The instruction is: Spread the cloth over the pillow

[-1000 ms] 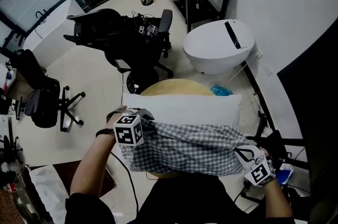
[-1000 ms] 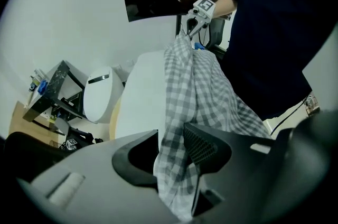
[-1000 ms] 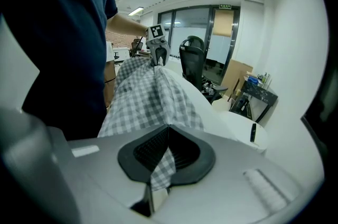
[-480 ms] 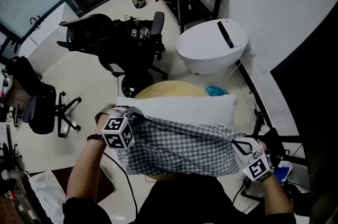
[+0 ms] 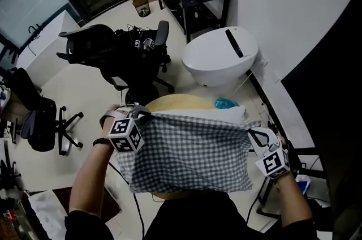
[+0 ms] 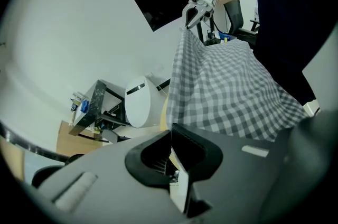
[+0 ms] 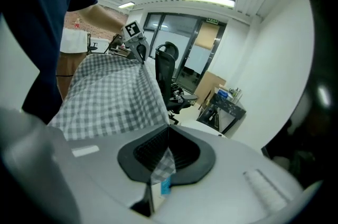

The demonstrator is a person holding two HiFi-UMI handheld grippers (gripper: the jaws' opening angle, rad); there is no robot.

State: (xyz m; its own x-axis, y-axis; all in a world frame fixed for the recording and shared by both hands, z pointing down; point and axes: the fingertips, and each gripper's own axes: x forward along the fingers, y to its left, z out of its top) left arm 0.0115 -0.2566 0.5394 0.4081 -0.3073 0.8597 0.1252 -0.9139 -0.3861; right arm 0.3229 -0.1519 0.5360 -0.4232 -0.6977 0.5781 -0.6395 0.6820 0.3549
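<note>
1. Left gripper is clamped shut on one corner of the cloth.
2. Right gripper pinches the opposite corner.
3. Cloth hangs stretched between both grippers, above the pillow, whose far edge shows just beyond them.

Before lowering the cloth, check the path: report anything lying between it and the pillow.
Nothing visible does. The checkered cloth hangs stretched between the left gripper and right gripper, directly over the pillow. Only the pillow's far edge shows; the rest is hidden beneath.
</note>
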